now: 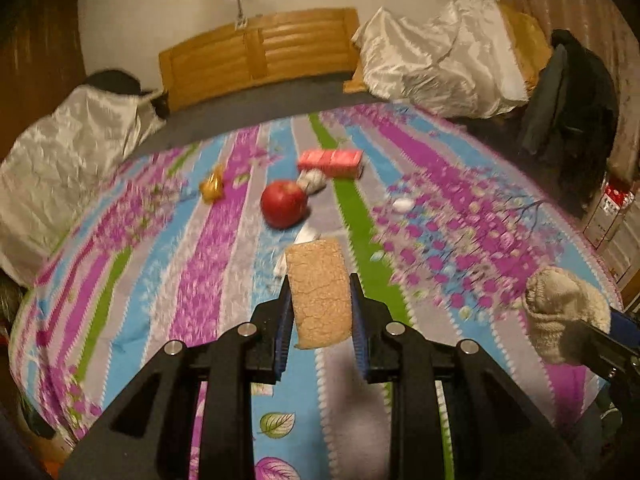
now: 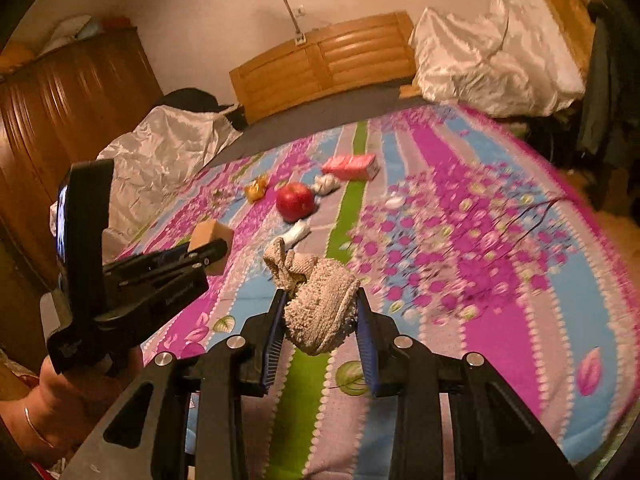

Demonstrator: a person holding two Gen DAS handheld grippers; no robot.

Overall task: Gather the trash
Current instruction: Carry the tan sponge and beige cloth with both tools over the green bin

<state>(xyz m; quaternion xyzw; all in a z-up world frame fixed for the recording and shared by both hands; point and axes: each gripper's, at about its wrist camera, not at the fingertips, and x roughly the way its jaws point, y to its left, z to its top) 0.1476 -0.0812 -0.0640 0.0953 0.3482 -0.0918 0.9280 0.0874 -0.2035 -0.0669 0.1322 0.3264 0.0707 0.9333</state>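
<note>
My left gripper (image 1: 320, 284) is shut on a tan sponge-like block (image 1: 320, 294), held above the bed; it also shows in the right wrist view (image 2: 212, 246). My right gripper (image 2: 322, 300) is shut on a beige knitted sock (image 2: 320, 308), also seen at the right edge of the left wrist view (image 1: 560, 312). On the striped bedspread (image 1: 460, 184) lie a red apple (image 1: 283, 203), a pink carton (image 1: 331, 162), a crumpled white wad (image 1: 314, 180), an orange wrapper (image 1: 212, 188), a small white scrap (image 1: 402, 203) and white paper (image 2: 298, 234).
A wooden headboard (image 1: 260, 56) stands behind the bed. Silvery covered heaps lie at the left (image 1: 60, 160) and back right (image 1: 440, 64). Dark clothes (image 1: 572, 120) hang at the right. A wooden wardrobe (image 2: 60, 100) stands at the left.
</note>
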